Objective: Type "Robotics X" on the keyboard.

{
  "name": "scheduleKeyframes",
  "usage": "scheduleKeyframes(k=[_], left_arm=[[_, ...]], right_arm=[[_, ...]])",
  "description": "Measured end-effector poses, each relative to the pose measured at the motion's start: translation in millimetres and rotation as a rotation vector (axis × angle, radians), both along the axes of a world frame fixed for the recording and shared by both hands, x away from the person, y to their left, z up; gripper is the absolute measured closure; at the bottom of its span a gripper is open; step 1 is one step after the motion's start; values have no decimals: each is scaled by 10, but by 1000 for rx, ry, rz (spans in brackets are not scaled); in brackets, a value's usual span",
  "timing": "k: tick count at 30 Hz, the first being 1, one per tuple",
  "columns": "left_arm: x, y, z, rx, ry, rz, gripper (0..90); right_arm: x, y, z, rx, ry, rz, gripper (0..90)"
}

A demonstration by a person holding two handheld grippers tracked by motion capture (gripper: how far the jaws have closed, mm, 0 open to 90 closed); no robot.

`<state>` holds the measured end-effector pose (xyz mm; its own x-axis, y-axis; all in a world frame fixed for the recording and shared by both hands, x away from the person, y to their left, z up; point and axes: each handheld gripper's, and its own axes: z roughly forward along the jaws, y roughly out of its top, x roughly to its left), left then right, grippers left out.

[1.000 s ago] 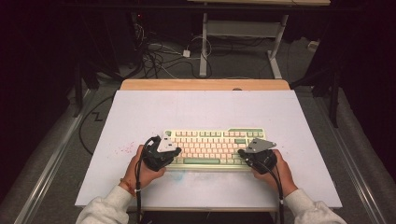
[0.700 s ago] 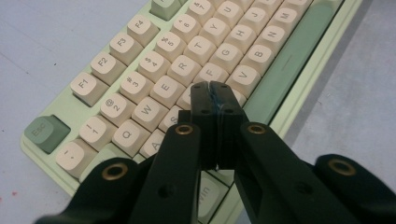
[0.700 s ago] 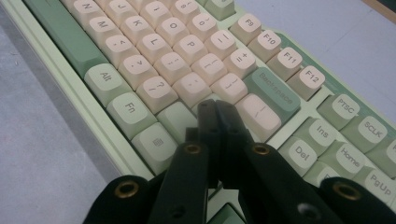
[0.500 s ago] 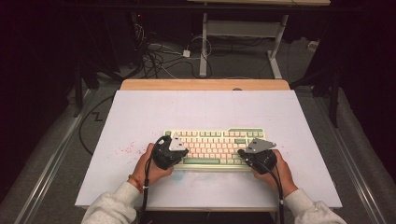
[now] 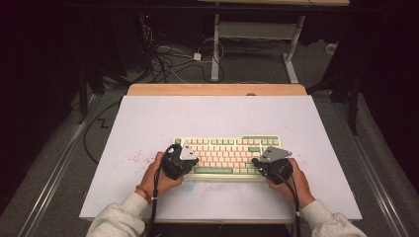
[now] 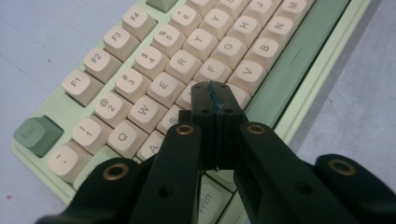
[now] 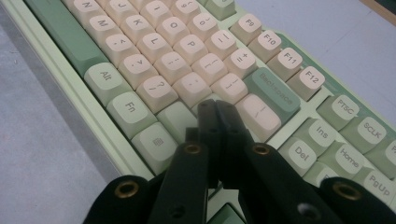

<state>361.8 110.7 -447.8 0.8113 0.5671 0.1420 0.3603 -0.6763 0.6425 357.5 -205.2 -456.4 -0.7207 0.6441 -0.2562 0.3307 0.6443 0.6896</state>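
Clearly you keep both grippers pinched closed, left gripper (image 6: 215,95) over the D key, right gripper (image 7: 216,112) near Enter, so each tip pokes single keys on the keyboard (image 5: 225,150) lying mid-table.

The high view looks forward and down from above the person's side of the counter (image 5: 148,123), far enough to take in its whole top and the floor beyond. The left gripper view sits close over the keyboard (image 6: 140,70) at its left end, looking along closed fingers (image 6: 205,100). The right gripper view sits equally close over its right end. All three views share the keyboard.
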Motion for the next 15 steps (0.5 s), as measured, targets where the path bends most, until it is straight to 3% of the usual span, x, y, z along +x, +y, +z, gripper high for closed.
scheduleKeyframes(k=[15], left_arm=[[-7, 3, 19, 0, -21, 2, 858]], right_arm=[[-7, -1, 14, -6, -4, 7, 899]])
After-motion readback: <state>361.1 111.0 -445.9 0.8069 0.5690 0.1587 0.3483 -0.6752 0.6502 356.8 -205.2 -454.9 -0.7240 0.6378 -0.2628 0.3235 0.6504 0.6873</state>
